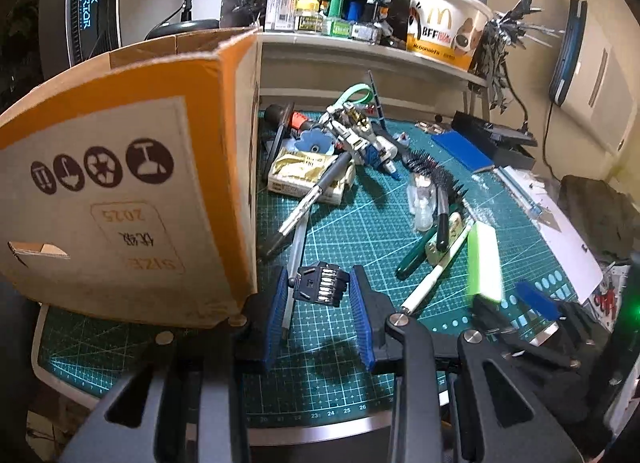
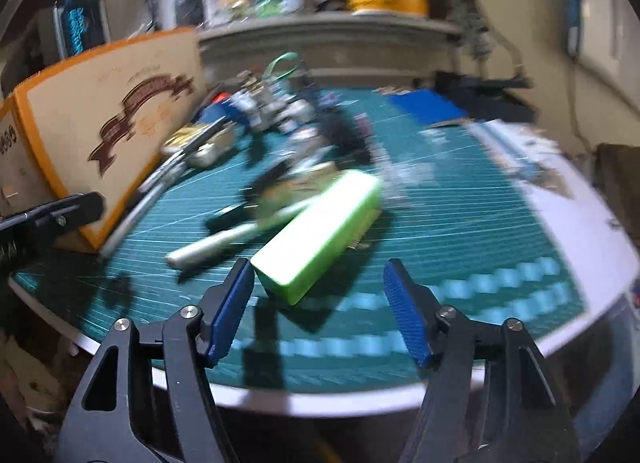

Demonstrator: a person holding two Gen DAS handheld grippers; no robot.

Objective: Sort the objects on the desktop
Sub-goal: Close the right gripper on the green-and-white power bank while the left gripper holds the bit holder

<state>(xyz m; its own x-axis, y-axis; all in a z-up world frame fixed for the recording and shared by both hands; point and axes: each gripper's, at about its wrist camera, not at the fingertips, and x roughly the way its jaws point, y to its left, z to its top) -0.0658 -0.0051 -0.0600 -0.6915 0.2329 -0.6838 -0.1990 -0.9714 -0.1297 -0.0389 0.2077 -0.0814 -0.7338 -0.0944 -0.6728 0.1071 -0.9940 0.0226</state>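
At the far left, an orange-edged cardboard box (image 1: 132, 183) is standing on the green gridded cutting mat (image 1: 360, 231), its printed side facing the left wrist camera. Just right of it, the left gripper (image 1: 322, 295) is clamping a small black plastic holder of metal bits (image 1: 320, 283) between its blue ribbed pads, above the mat. Behind it, a silver-tipped black pen (image 1: 316, 191) is lying across a gold foil packet (image 1: 308, 173). Further right, a white pen (image 1: 436, 275) is lying beside a lime-green rectangular block (image 2: 320, 231). The right gripper (image 2: 320, 311) is hovering with jaws apart, the block's near end lying between the tips; the blurred pads are not pressing it.
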